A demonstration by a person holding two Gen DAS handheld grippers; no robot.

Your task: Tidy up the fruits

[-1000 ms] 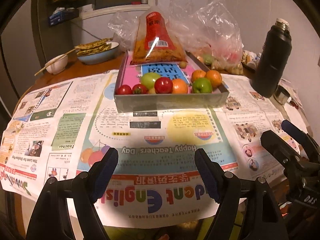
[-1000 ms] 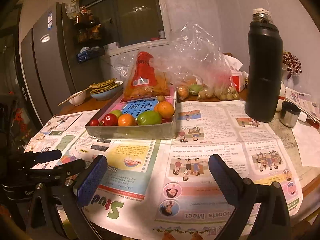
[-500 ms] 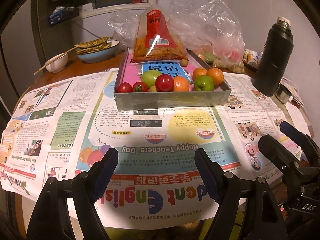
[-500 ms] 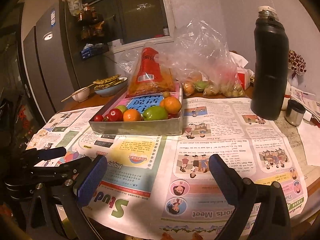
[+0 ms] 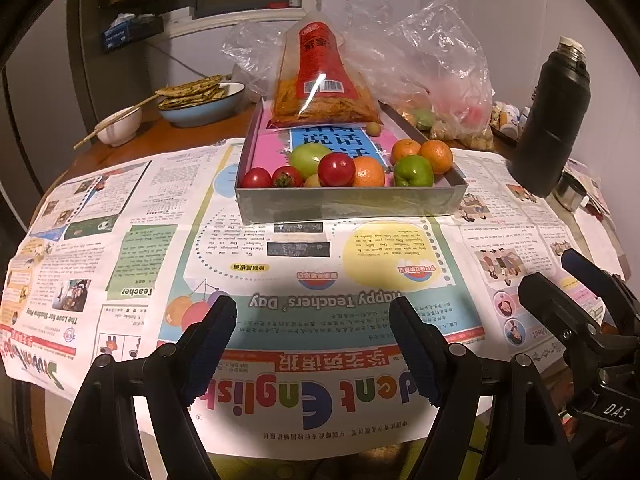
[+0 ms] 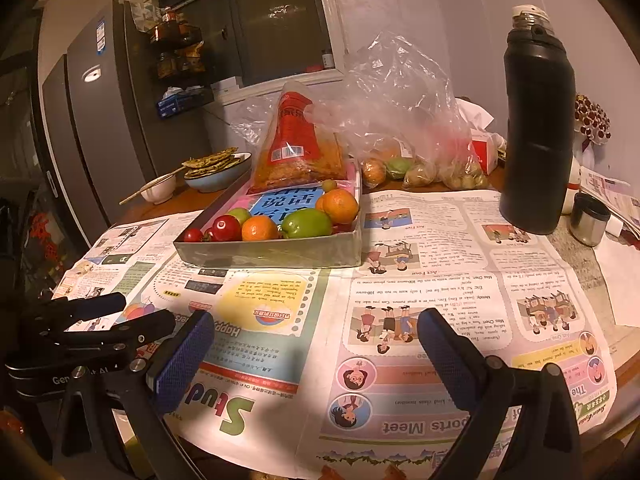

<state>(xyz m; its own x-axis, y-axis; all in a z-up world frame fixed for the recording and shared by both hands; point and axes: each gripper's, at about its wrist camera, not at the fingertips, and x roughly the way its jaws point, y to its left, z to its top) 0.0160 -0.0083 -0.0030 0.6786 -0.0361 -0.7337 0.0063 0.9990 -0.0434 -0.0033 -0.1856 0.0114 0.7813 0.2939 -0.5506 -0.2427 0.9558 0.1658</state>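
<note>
Grey shallow cardboard tray [image 5: 348,204] is sitting on the newspaper-covered counter [image 5: 280,280], straight ahead of the left tongs [image 5: 314,344] and well apart from them. From the right tongs [image 6: 316,354] it is lying ahead and off to the left, so the left hand is looking like the more direct reach, judging by view angle only.

Fruits are bunching along the tray's near wall: small red tomatoes [image 5: 256,178], a red apple [image 5: 336,169], a pale green apple [image 5: 306,159], a bright green apple [image 5: 413,171] and orange tangerines [image 5: 437,156]. That row is running left-right across the left view; the tray's long axis is running away from the tongs.

Both tongs are spreading wide, holding nothing, hovering over the near counter edge.

Hard to read:
- near wall is cutting off the fruits' lower halves, so contact points are unclear
- a red-labelled clear snack bag [image 5: 320,80] is covering the tray's far end
- crumpled clear plastic bags [image 6: 404,120] behind are holding more fruit, count unreadable
- no obvious sorting target is showing
</note>
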